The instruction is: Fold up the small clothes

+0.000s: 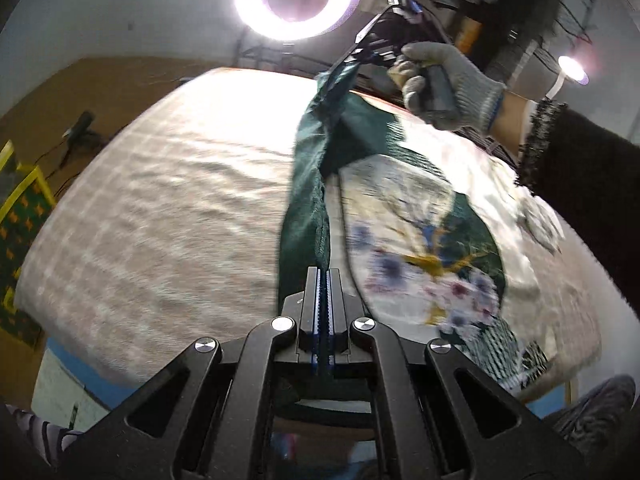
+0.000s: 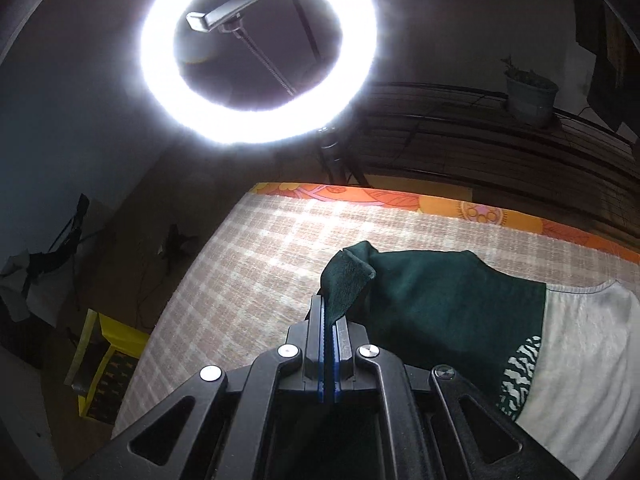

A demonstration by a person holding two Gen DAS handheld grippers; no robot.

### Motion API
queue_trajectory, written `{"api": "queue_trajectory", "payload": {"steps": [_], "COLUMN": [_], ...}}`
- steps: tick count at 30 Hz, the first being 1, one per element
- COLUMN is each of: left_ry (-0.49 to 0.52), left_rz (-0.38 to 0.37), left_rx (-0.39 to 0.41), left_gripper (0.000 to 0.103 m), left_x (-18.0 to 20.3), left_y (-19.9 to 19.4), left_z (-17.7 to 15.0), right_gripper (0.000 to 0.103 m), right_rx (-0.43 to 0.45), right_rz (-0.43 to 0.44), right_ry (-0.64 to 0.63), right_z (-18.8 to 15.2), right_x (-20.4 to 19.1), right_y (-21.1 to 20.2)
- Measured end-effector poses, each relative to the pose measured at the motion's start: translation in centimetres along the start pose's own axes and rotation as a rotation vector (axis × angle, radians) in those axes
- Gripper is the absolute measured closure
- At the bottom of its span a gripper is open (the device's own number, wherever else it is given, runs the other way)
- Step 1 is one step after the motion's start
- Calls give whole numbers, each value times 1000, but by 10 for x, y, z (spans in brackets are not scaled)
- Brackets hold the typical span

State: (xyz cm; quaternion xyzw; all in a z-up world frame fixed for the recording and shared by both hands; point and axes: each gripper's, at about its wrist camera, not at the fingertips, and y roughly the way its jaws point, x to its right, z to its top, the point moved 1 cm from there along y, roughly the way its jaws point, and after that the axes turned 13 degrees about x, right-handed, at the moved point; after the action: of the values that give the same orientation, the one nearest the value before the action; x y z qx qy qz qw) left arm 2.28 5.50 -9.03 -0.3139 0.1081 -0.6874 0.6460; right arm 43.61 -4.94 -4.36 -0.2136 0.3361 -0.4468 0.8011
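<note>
A small garment (image 1: 420,240), dark green and white with a flower print, lies partly lifted off a beige checked cloth (image 1: 180,200). My left gripper (image 1: 323,270) is shut on the near end of the garment's green edge, which runs taut up the middle of the left wrist view. At the far end a gloved hand (image 1: 444,84) holds my right gripper (image 1: 352,60), which pinches the other end of that edge. In the right wrist view my right gripper (image 2: 328,300) is shut on a folded green corner of the garment (image 2: 440,300), whose white part spreads to the right.
A bright ring light (image 2: 260,48) on a stand rises behind the far edge of the checked cloth (image 2: 240,264), where an orange patterned cover (image 2: 400,200) shows. A yellow stool (image 2: 108,344) stands on the floor at the left. A potted plant (image 2: 530,92) sits on a dark rack.
</note>
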Motion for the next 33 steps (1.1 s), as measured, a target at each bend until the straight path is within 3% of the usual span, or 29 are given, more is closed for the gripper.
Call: {"api": "queue_trajectory", "payload": {"steps": [9, 14, 20, 22, 25, 30, 33], "left_ry": [98, 137, 188, 196, 194, 186, 193], "left_rz": [-161, -202, -224, -233, -267, -361, -435], "left_rx": [-62, -104, -158, -170, -188, -184, -162], "left_gripper": [103, 103, 103, 103, 100, 74, 72], "left_x": [81, 114, 137, 138, 141, 146, 153], "left_y": [15, 26, 40, 40, 38, 24, 9], "left_z": [-10, -22, -39, -42, -46, -48, -47], "right_gripper": [103, 103, 103, 97, 66, 57, 45], "right_rx": [30, 24, -4, -23, -38, -30, -2], "right_rz": [-92, -126, -179, -201, -238, -280, -322], "right_ry": [71, 99, 53, 49, 43, 60, 36], "right_z": [-10, -13, -19, -24, -31, -37, -37], "right_x": [87, 118, 129, 133, 142, 159, 168], "right_y": [-45, -49, -37, -32, -33, -54, -78]}}
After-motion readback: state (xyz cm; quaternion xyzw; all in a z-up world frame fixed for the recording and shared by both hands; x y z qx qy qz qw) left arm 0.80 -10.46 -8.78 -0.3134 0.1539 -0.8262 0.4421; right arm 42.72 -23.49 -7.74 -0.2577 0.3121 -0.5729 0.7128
